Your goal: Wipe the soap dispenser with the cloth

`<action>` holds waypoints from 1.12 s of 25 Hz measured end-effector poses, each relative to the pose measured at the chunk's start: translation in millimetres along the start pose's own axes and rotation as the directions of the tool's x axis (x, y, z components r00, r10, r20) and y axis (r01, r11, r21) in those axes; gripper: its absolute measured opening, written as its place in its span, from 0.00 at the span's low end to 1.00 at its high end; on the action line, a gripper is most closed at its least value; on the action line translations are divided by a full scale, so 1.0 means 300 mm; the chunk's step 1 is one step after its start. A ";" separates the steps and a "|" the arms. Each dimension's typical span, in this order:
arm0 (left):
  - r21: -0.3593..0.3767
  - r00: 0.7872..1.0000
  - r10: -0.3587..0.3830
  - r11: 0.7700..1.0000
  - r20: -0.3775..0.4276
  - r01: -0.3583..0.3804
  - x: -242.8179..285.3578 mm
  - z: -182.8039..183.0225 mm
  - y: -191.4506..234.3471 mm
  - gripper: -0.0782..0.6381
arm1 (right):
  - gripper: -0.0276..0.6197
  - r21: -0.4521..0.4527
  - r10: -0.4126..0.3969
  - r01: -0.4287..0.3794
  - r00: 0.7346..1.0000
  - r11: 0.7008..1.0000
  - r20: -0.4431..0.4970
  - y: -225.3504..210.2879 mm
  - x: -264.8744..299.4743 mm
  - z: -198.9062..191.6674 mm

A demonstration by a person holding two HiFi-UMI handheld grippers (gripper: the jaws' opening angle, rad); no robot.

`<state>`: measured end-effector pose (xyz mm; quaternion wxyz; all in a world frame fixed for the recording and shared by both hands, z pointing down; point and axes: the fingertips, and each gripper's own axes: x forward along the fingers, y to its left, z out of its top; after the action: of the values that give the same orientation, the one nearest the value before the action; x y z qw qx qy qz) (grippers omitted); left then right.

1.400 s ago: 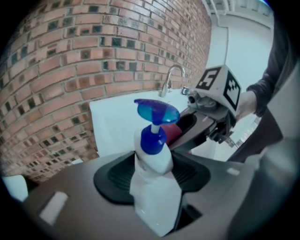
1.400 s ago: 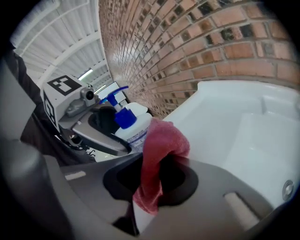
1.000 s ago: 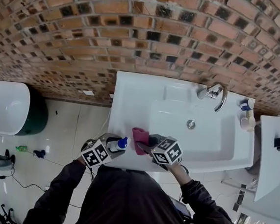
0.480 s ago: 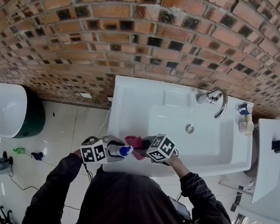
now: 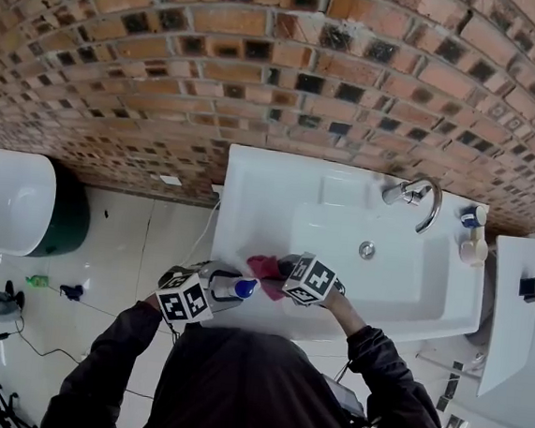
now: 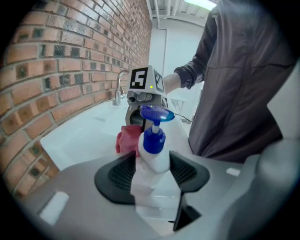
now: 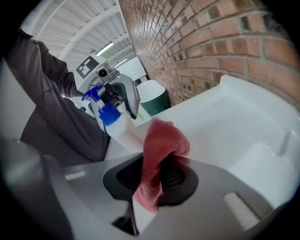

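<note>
Left claw (image 6: pixel 153 171) pinched the soap dispenser (image 6: pixel 152 140) by its body, over the sink's (image 5: pixel 344 202) front edge | right claw (image 7: pixel 157 183) pinched the red cloth (image 7: pixel 164 140), just beside the dispenser (contact unclear) | risk: a hard sideways rub could twist the smooth dispenser loose and drop it; slack cloth might snag the pump head (image 6: pixel 157 114) and squirt soap.

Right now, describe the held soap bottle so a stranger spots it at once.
Find the white sink under the brick wall, then its front left edge. There the left gripper clamps a white bottle with a blue pump, red cloth beside it; the other bottle stands by the tap.
</note>
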<state>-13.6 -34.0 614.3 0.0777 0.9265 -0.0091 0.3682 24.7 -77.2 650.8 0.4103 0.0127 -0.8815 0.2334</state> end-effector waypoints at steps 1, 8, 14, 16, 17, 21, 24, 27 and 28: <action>-0.016 1.000 0.021 1.000 0.011 -0.021 -0.012 0.006 0.000 0.44 | 0.15 -0.001 -0.004 0.004 1.000 1.000 0.023 -0.006 -0.023 0.016; -0.224 0.973 0.228 0.950 0.023 -0.217 -0.069 -0.010 0.014 0.43 | 0.15 -0.092 0.028 -0.016 0.991 0.996 0.133 0.011 -0.110 0.129; -0.272 0.952 0.304 0.913 -0.043 -0.304 -0.045 -0.027 -0.004 0.40 | 0.14 -0.144 0.042 -0.023 0.990 0.989 0.133 0.057 -0.077 0.135; -0.256 0.947 0.312 0.912 -0.071 -0.319 -0.044 -0.037 -0.006 0.40 | 0.14 -0.161 0.061 -0.040 0.990 0.986 0.129 0.085 -0.075 0.131; -0.259 0.944 0.319 0.908 -0.079 -0.329 -0.047 -0.043 -0.002 0.40 | 0.14 -0.170 0.069 -0.047 0.990 0.984 0.123 0.099 -0.075 0.127; -0.299 0.917 0.388 0.867 -0.093 -0.398 -0.070 -0.059 0.041 0.33 | 0.15 -0.176 0.091 -0.072 0.990 0.982 0.104 0.151 -0.074 0.097; -0.316 0.908 0.410 0.853 -0.088 -0.416 -0.070 -0.059 0.066 0.23 | 0.15 -0.161 0.106 -0.087 0.988 0.983 0.116 0.191 -0.066 0.080; -0.329 0.904 0.416 0.844 -0.096 -0.423 -0.070 -0.070 0.077 0.24 | 0.15 -0.119 0.106 -0.090 0.985 0.989 0.135 0.204 -0.061 0.069; -0.337 0.904 0.417 0.841 -0.093 -0.423 -0.073 -0.071 0.078 0.24 | 0.15 -0.086 0.087 -0.075 0.985 0.993 0.148 0.190 -0.065 0.070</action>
<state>-45.7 -54.8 618.0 0.1587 0.8701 -0.2762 0.3762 10.4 -38.4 602.0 0.3325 -0.0221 -0.9185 0.2126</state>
